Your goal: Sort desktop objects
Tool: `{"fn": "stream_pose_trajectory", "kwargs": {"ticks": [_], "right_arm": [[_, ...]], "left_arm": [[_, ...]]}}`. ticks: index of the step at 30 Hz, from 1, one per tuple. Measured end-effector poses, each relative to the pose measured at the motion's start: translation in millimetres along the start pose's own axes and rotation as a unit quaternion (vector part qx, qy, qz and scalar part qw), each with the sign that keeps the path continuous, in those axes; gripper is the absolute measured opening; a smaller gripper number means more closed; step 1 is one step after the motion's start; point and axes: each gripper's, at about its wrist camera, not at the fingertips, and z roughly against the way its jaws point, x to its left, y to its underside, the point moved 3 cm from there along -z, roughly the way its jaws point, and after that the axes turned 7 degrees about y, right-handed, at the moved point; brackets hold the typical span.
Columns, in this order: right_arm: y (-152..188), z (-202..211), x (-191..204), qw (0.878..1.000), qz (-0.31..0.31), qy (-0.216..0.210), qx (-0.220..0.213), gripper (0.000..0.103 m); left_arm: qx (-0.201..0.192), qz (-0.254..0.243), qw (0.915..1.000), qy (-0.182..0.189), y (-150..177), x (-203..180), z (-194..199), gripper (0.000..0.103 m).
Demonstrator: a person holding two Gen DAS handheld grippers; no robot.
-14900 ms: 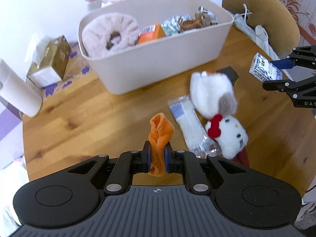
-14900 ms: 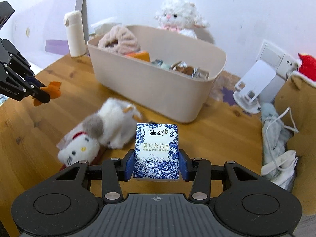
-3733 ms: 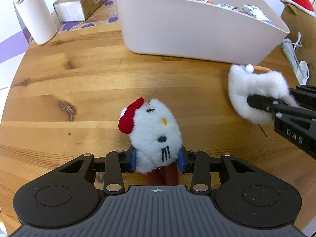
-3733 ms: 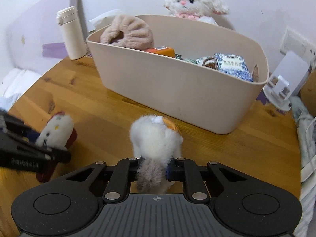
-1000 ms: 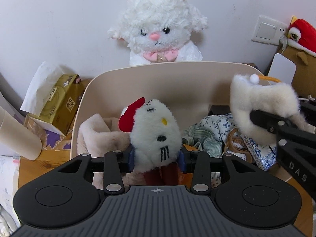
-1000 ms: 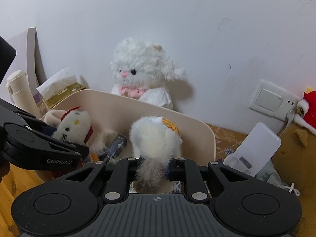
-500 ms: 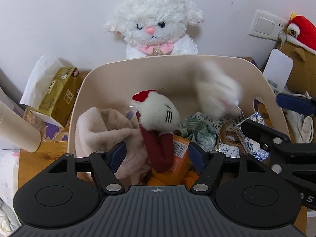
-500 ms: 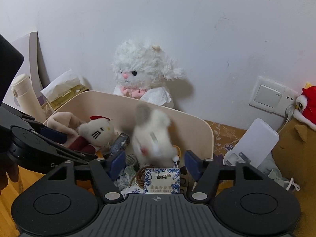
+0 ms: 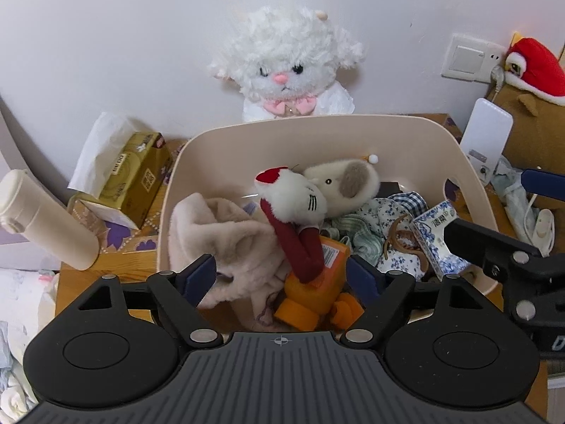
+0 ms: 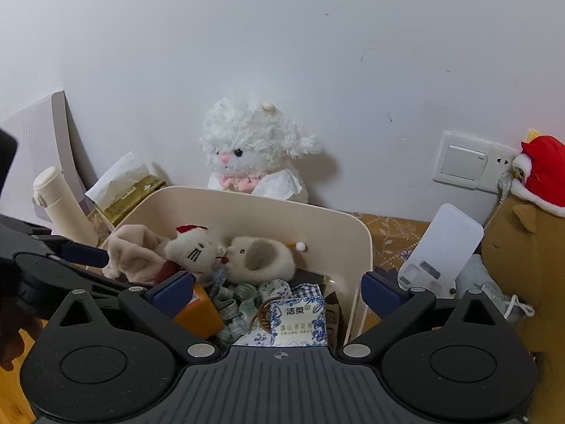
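The beige storage bin [image 9: 317, 130] [image 10: 356, 240] stands against the wall, filled with soft things. In it lie the white cat plush with a red bow [image 9: 293, 205] [image 10: 192, 245] and, touching it on the right, the cream mouse plush [image 9: 344, 180] [image 10: 261, 254]. My left gripper [image 9: 282, 277] hovers above the bin's near side, its jaws opening, nothing pressed between the pads. My right gripper [image 10: 277, 291] hangs over the bin's right part, jaws opening wide, nothing between them. A blue tissue pack [image 10: 296, 321] [image 9: 438, 236] lies below it.
A big white lamb plush [image 9: 289, 63] sits behind the bin. A gold tissue box [image 9: 130, 173] and cream flask [image 9: 46, 219] stand left of it. A white phone stand [image 10: 441, 251], a brown plush with red hat [image 10: 540, 173] and cables are at the right.
Both grippers let go: the cat plush and the mouse plush dropped into the bin and now lie side by side. Both pairs of jaws spread wide and both grippers rose a little.
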Motion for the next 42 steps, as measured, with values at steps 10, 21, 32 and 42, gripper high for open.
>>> {"fn": "stream_pose_trajectory", "kwargs": {"ticks": [10,21,32,42], "right_arm": [[10,37,8,0.999,-0.046,-0.003,0.015,0.103],[24,114,29,0.999,-0.007,0.036,-0.001,0.103],[48,187,42,0.999,-0.008,0.038,-0.013,0.103],[70,236,55,0.999,0.007,0.047,-0.012,0.103]], "left_arm": [[-0.026,0.015,0.9995,-0.006,27,11,58,0.084],[-0.052,0.003,0.9986,0.009,64,12,132,0.084],[-0.074,-0.01,0.997,0.023,105,0,197,0.084],[-0.094,-0.017,0.9948,0.036,143,-10,248,0.084]]}}
